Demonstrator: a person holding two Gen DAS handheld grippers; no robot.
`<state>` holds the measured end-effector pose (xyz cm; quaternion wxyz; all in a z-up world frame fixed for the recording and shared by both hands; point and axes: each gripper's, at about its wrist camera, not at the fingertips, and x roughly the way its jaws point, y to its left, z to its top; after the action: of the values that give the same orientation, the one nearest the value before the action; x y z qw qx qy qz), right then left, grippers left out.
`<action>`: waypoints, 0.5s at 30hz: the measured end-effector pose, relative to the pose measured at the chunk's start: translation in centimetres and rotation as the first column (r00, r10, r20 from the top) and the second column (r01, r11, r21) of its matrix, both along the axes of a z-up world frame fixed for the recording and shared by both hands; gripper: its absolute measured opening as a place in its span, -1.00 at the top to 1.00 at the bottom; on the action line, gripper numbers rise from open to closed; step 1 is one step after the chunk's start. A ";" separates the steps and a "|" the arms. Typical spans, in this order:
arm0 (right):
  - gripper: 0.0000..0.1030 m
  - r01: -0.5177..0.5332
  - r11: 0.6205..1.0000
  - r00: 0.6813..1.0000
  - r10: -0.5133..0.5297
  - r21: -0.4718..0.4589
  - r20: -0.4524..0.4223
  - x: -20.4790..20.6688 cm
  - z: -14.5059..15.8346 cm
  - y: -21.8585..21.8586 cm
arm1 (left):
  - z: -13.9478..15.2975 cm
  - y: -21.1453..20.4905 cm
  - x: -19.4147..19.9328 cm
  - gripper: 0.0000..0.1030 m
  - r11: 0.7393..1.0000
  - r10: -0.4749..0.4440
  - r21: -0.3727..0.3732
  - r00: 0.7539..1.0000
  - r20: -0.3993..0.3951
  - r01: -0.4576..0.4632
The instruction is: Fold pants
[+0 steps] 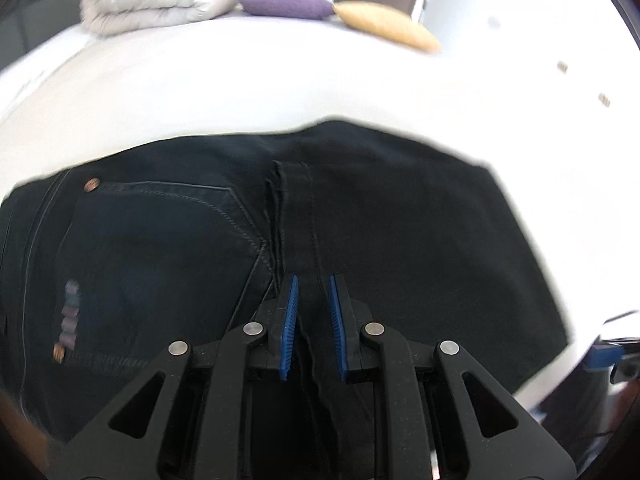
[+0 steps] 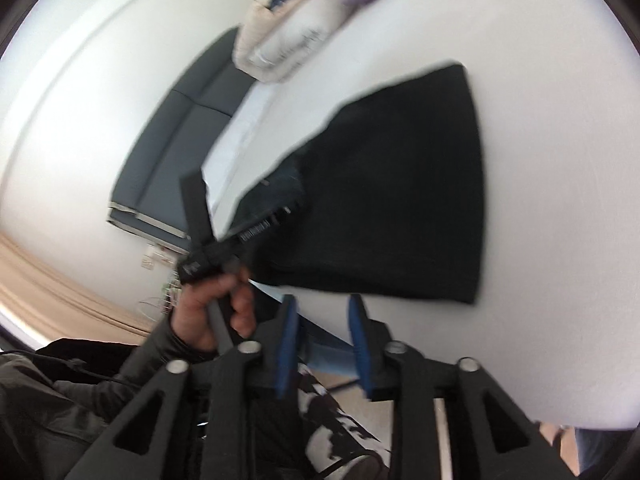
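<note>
Left wrist: left gripper is sitting released, jaws straddling a seam of the dark pants on the white bed; closing blind risks dragging the fold | Right wrist: right gripper is hanging released near the folded bundle's edge.

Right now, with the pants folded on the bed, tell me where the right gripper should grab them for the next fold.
Probably the near right corner of the pants, approached from the bed's near edge. That corner lies flat on the white bed just beyond the open right gripper. The left gripper sits over the seam at the near edge, fabric between its pads.
</note>
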<state>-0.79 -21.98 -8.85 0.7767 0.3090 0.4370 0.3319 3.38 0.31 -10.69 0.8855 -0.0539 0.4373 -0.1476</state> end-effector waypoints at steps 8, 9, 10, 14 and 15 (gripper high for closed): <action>-0.18 -0.014 0.991 1.000 0.015 0.130 -0.013 5.6 0.0 2.4 | 3.7 14.1 -7.5 -0.68 0.860 0.321 -0.436 0.945 0.064 -0.263; -0.18 -0.023 0.989 0.999 0.027 0.144 -0.024 6.4 -0.3 3.0 | 3.6 16.1 -8.5 -0.70 0.822 0.377 -0.479 0.925 0.052 -0.308; -0.18 -0.026 0.987 0.999 0.032 0.159 -0.038 7.2 -0.5 3.7 | 3.2 18.1 -9.3 -0.70 0.778 0.428 -0.516 0.904 0.018 -0.358; -0.18 -0.019 0.977 0.994 0.041 0.213 -0.101 10.4 -1.6 5.9 | 0.8 24.4 -12.1 -0.70 0.590 0.561 -0.642 0.820 -0.109 -0.489; -0.18 -0.015 0.978 0.993 0.039 0.209 -0.112 11.2 -1.6 6.6 | 0.2 25.4 -12.7 -0.70 0.550 0.581 -0.661 0.802 -0.138 -0.511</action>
<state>10.46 -15.39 -10.48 0.7091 0.4010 0.4482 0.3681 -9.27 25.69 -10.54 0.8259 -0.4937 0.2718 -0.0143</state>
